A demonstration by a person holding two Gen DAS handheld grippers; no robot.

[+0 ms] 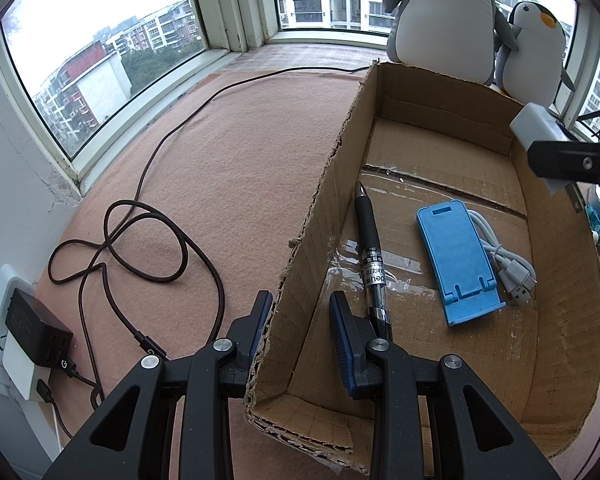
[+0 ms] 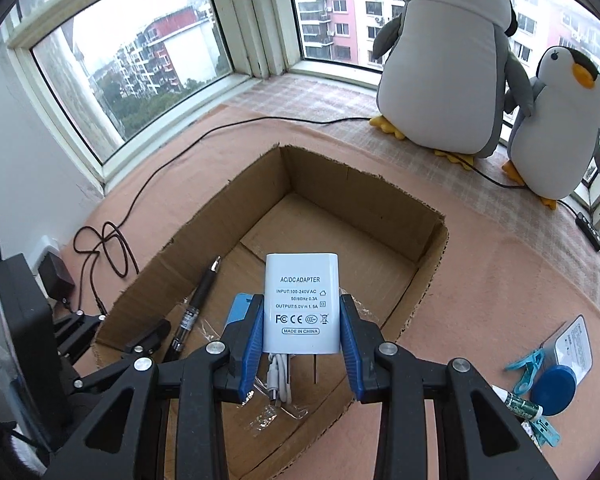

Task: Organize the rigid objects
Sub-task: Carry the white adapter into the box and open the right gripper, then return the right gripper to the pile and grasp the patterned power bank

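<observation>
The right gripper (image 2: pixel 302 344) is holding a white rectangular AC/DC power adapter (image 2: pixel 301 304) between its blue-padded jaws, prongs pointing back toward the camera, above the open brown cardboard box (image 2: pixel 428 276) that is sitting on a salmon-pink felt-like mat (image 2: pixel 480 264) spread over a bay-window ledge. The left gripper (image 1: pixel 300 320) is clamping the near left wall of that box, one jaw outside the cardboard and one inside, the pair closed narrow on the torn edge. Just ahead of its inner jaw, a black retractable pen (image 1: pixel 370 256) is lying on the box floor, tip pointing away; farther to the right of those jaws a light-blue plastic phone stand (image 1: pixel 458 260) is lying flat with a coiled white USB cable (image 1: pixel 508 264) touching its right side. Left of the left jaws, a dark braided cable (image 1: pixel 140 236) is looping across the mat to a black charger (image 1: pixel 36 328) plugged into a white wall socket. To the right of the right jaws, outside the box, a round blue cap (image 2: pixel 554 390), a teal clip (image 2: pixel 526 370) and a small white pack (image 2: pixel 572 346) are waiting on the mat. Beyond both grippers, two grey-and-white plush penguins (image 2: pixel 452 80) are standing by the white-framed windows (image 2: pixel 240 20), which are looking out over apartment blocks under an overcast sky.
</observation>
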